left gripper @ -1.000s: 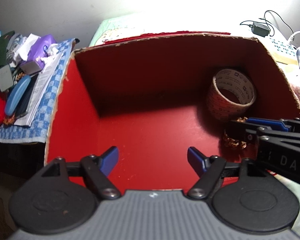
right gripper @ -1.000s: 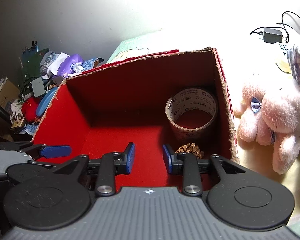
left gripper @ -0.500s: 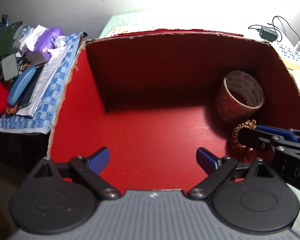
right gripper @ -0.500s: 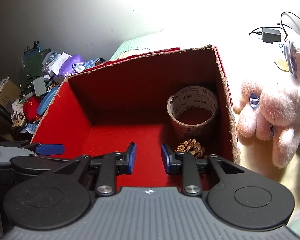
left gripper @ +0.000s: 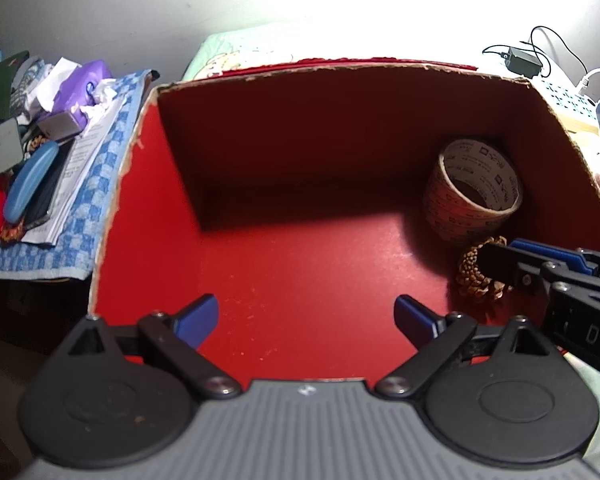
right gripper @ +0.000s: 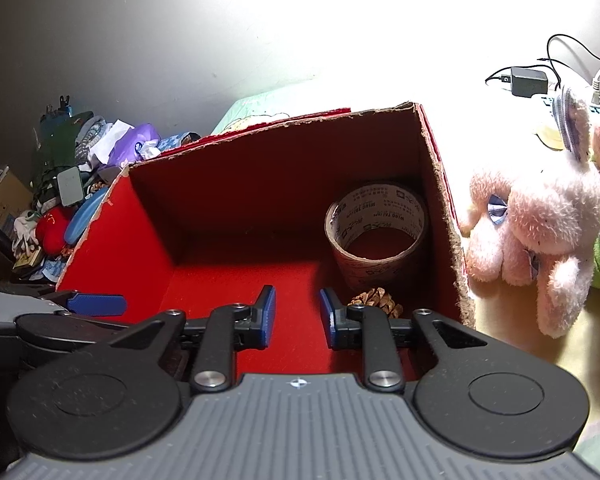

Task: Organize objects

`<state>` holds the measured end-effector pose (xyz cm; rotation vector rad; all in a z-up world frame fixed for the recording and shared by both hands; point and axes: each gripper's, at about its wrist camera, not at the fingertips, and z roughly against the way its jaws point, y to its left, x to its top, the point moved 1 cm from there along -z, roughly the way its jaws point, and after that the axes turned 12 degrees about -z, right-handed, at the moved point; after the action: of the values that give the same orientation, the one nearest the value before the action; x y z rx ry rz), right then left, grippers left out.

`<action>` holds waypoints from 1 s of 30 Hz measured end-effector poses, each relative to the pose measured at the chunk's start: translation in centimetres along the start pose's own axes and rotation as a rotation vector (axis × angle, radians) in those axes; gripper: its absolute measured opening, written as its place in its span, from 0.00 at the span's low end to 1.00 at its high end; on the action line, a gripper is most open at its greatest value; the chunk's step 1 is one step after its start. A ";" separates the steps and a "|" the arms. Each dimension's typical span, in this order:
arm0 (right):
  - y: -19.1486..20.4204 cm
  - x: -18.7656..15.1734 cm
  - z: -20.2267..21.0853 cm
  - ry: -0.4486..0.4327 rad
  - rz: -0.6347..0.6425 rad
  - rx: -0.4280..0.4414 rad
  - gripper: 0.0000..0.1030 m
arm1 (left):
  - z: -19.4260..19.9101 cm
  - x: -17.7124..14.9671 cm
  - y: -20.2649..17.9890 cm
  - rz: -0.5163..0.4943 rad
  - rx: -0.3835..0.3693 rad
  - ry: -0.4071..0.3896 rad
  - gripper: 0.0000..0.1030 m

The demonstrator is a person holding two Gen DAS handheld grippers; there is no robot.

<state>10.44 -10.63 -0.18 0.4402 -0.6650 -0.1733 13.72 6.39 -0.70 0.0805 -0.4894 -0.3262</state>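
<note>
Hovering over the red cardboard box (left gripper: 148, 184), the left gripper (left gripper: 306, 316) gapes empty while the right gripper (right gripper: 298, 312) is closing on nothing, the brown pinecone (right gripper: 376, 302) just beyond it.

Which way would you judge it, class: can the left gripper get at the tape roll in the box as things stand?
Probably not directly. The right gripper reaches in over the pinecone, just before the tape roll, crossing the left gripper's path. Its own jaws are open and empty.

You are facing a plain grey wall (right gripper: 148, 40), strong light glaring off it at the upper right, a cluttered pile (left gripper: 40, 128) lying in dimness at your left.
</note>
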 end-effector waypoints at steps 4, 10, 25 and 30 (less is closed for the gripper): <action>0.0 0.0 0.0 0.002 -0.001 -0.004 0.24 | 0.0 0.1 0.0 0.002 -0.004 0.006 0.92; 0.0 -0.1 0.0 0.017 0.031 0.006 0.24 | 0.1 0.0 -0.2 0.007 0.018 -0.001 0.92; -1.3 0.7 2.3 0.022 0.016 0.159 0.29 | 4.1 -0.2 -0.1 0.091 0.136 -0.050 0.92; -3.3 1.3 4.3 0.019 -0.024 0.264 0.28 | 6.4 -1.3 0.1 0.118 0.140 -0.071 0.92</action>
<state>8.67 -15.44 2.07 0.7032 -0.6664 -0.1037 9.67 6.94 4.37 0.1758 -0.5844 -0.1793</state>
